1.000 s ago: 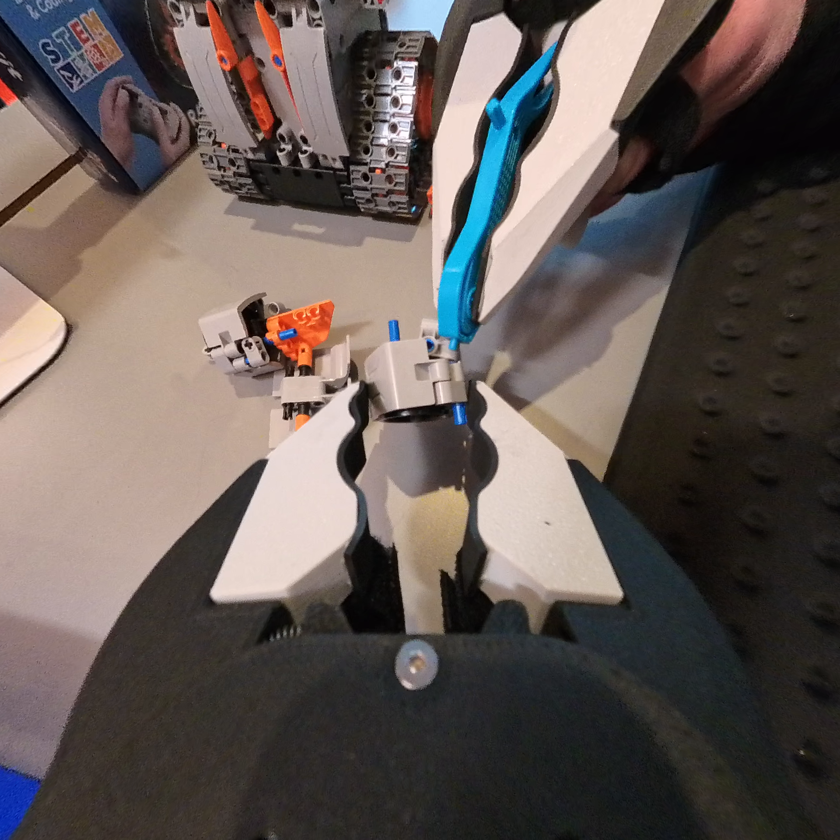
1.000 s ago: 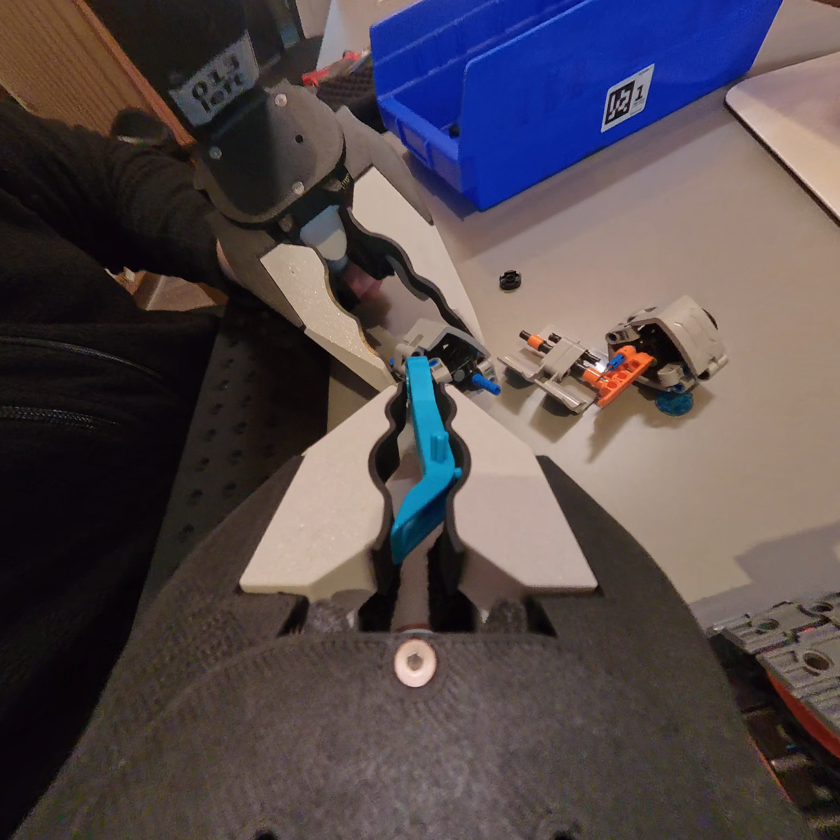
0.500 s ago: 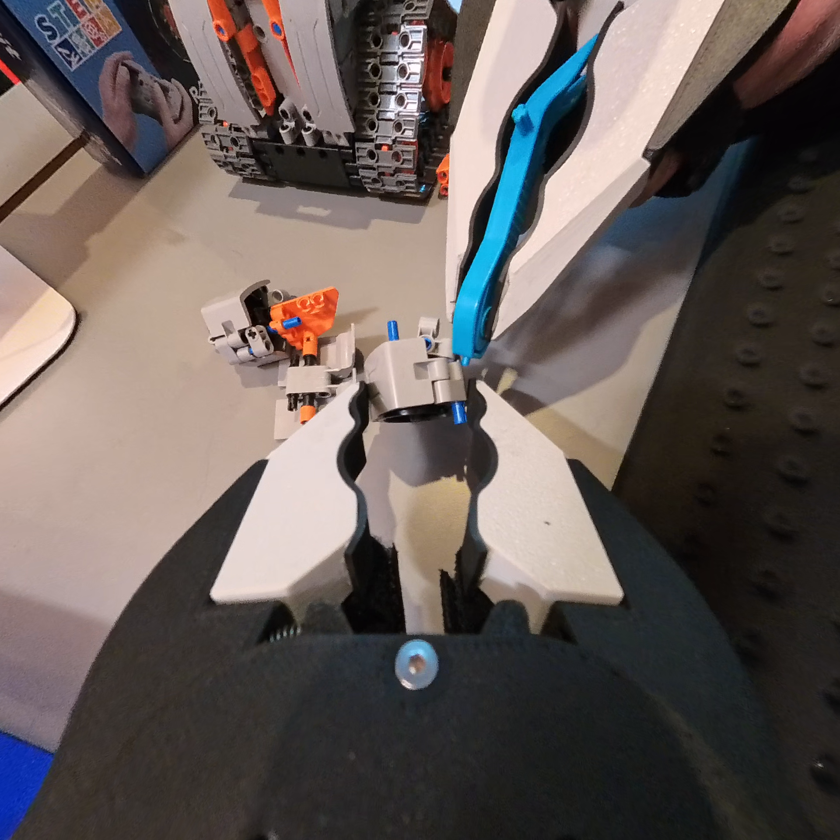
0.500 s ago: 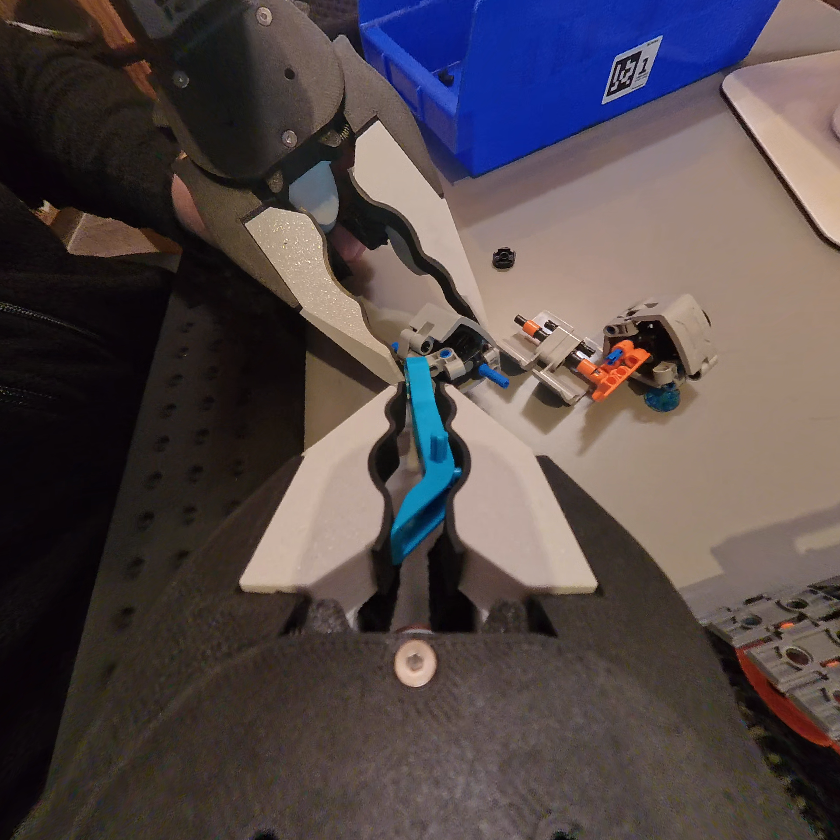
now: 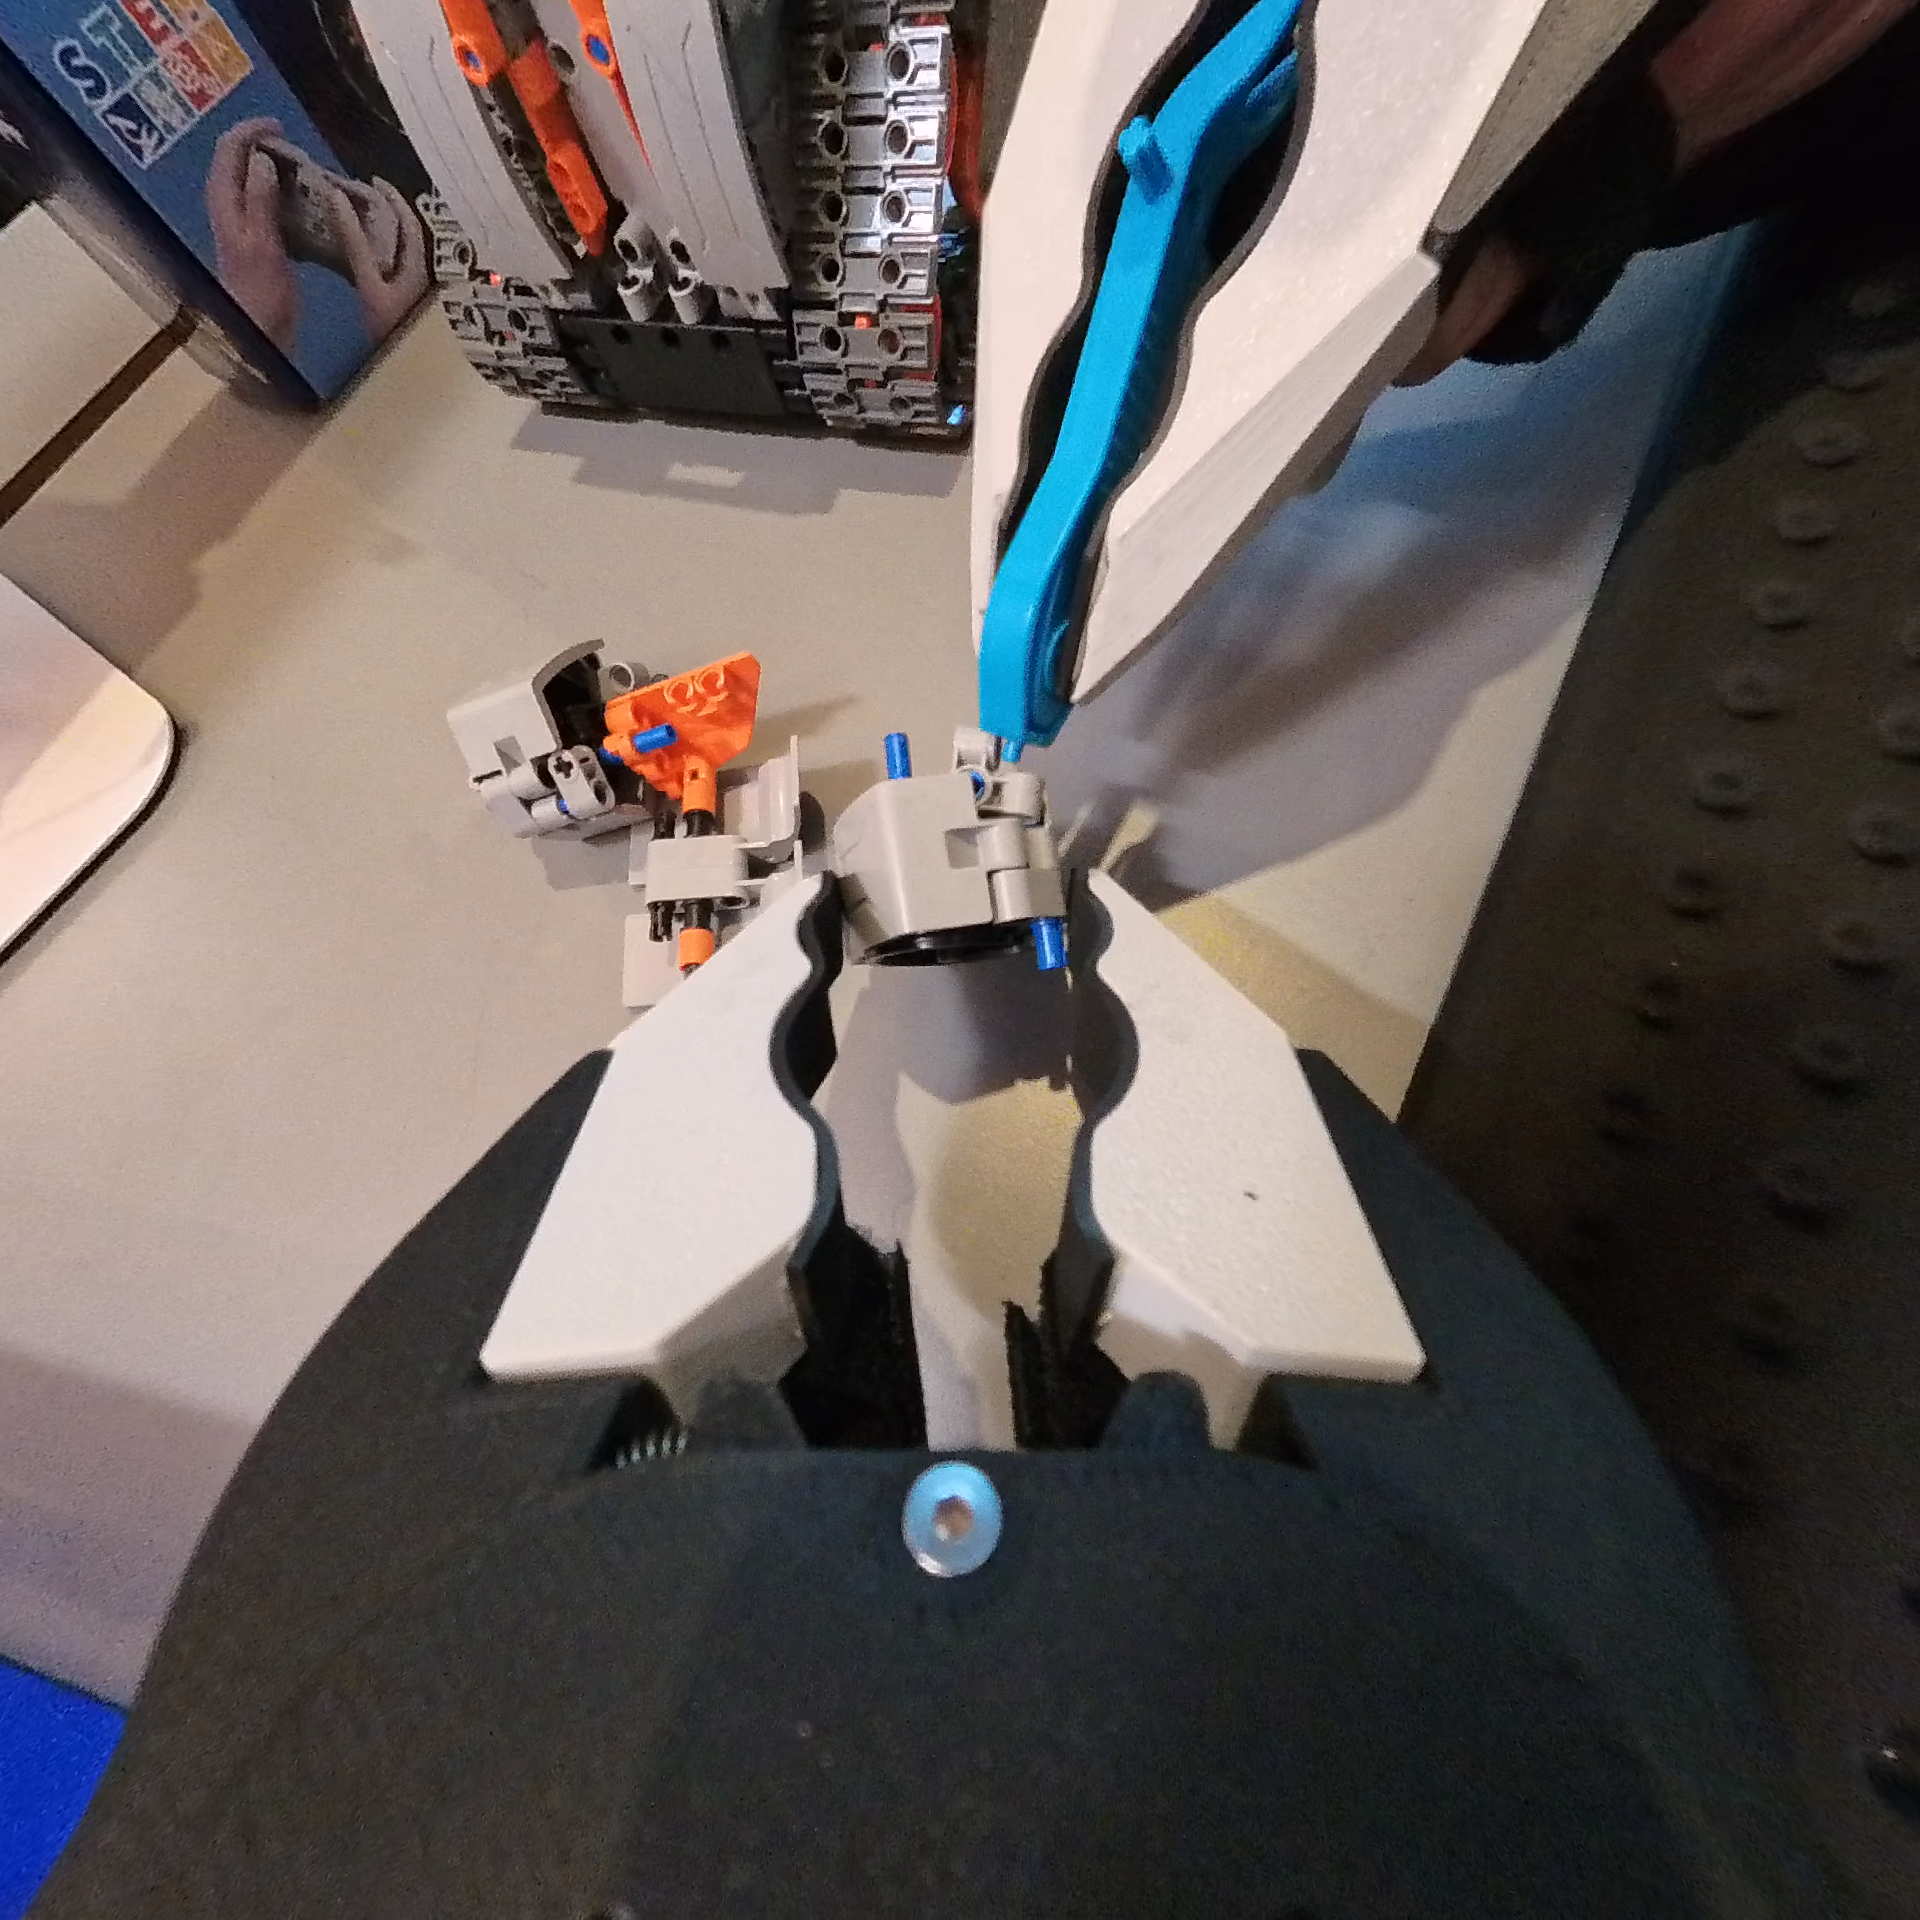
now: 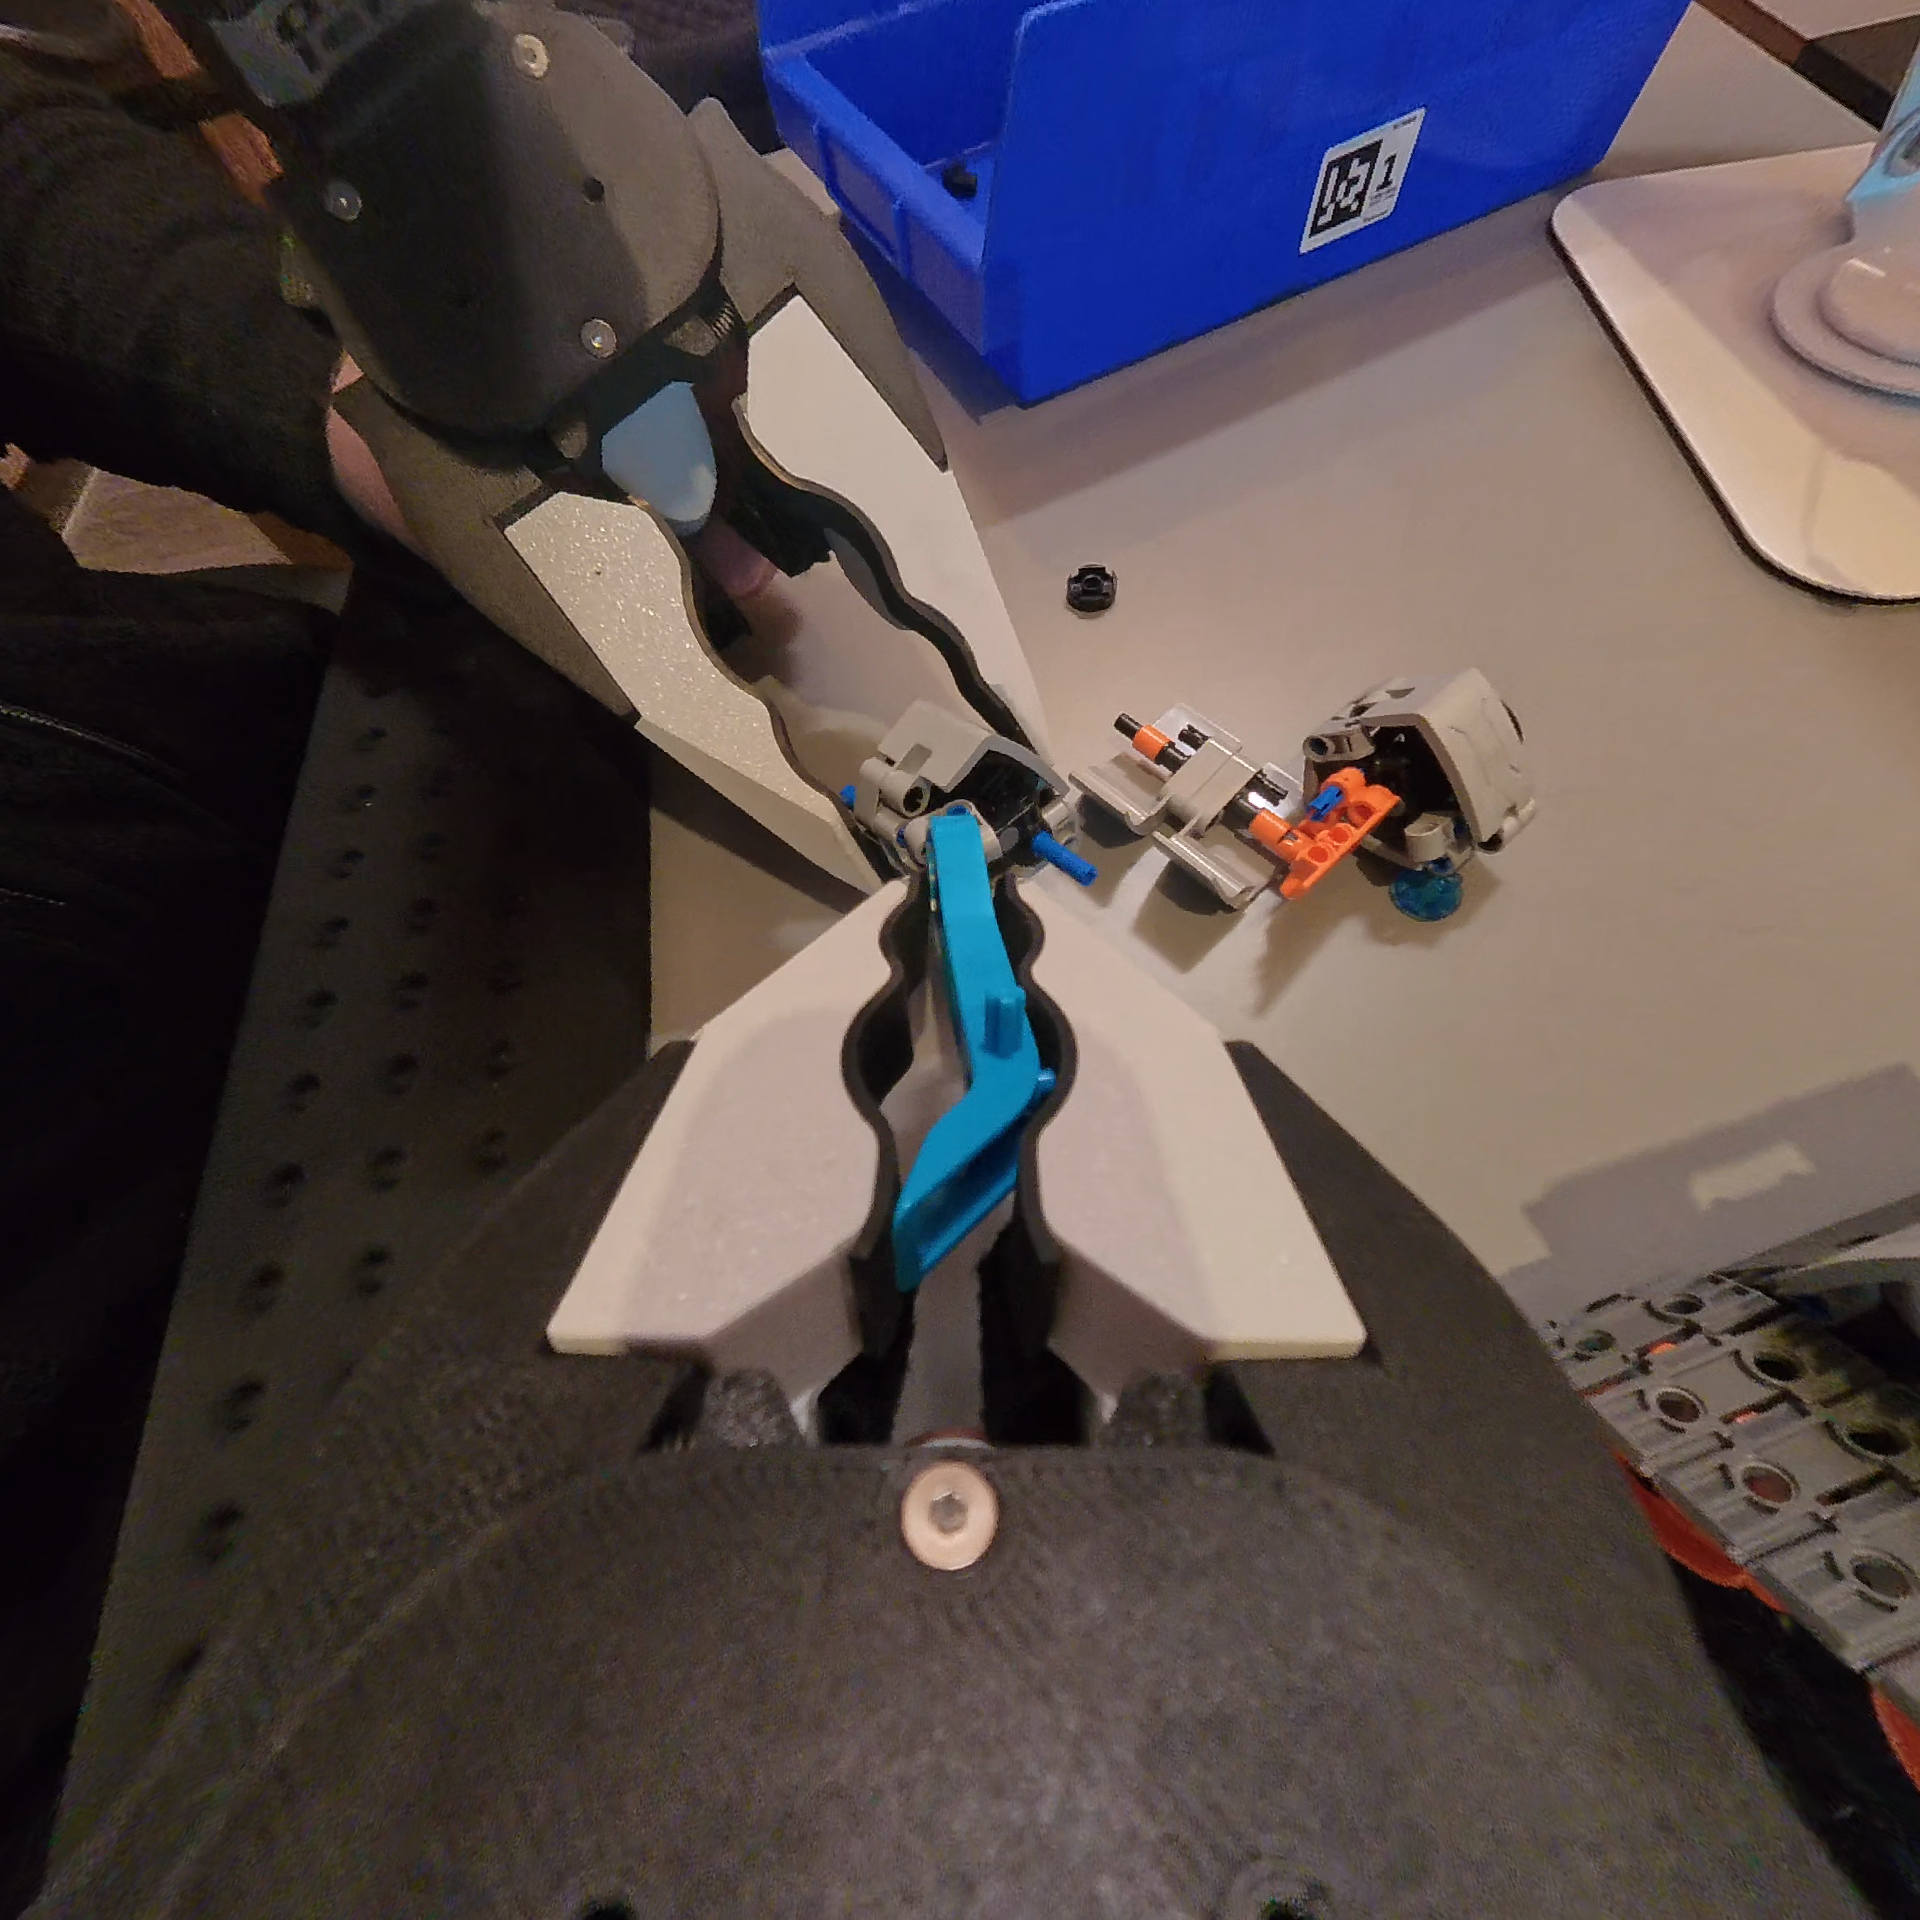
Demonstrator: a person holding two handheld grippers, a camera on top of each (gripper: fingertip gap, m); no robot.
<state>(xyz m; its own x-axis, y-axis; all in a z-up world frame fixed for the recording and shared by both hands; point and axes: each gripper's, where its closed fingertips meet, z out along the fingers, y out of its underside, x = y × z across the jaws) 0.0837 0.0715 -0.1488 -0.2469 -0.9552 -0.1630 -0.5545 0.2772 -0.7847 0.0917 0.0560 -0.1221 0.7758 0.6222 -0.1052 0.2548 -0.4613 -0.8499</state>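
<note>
On a grey table [image 5: 312, 1039], my left gripper [image 5: 951, 914] clamps a grey brick block [image 5: 940, 862] at its tips; my right gripper [image 6: 961, 904], closed on a blue tool [image 6: 977, 1049], touches its tip to the block.

Wrist cams close, opposed, sharing grey assembly [image 5: 940, 862].

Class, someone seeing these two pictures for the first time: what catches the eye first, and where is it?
The bright blue lever tool clamped in the right hand-held gripper, its tip on the grey brick assembly gripped by the left hand-held gripper. Beside it on the table lies an orange-and-grey brick cluster, with a blue bin behind.
</note>
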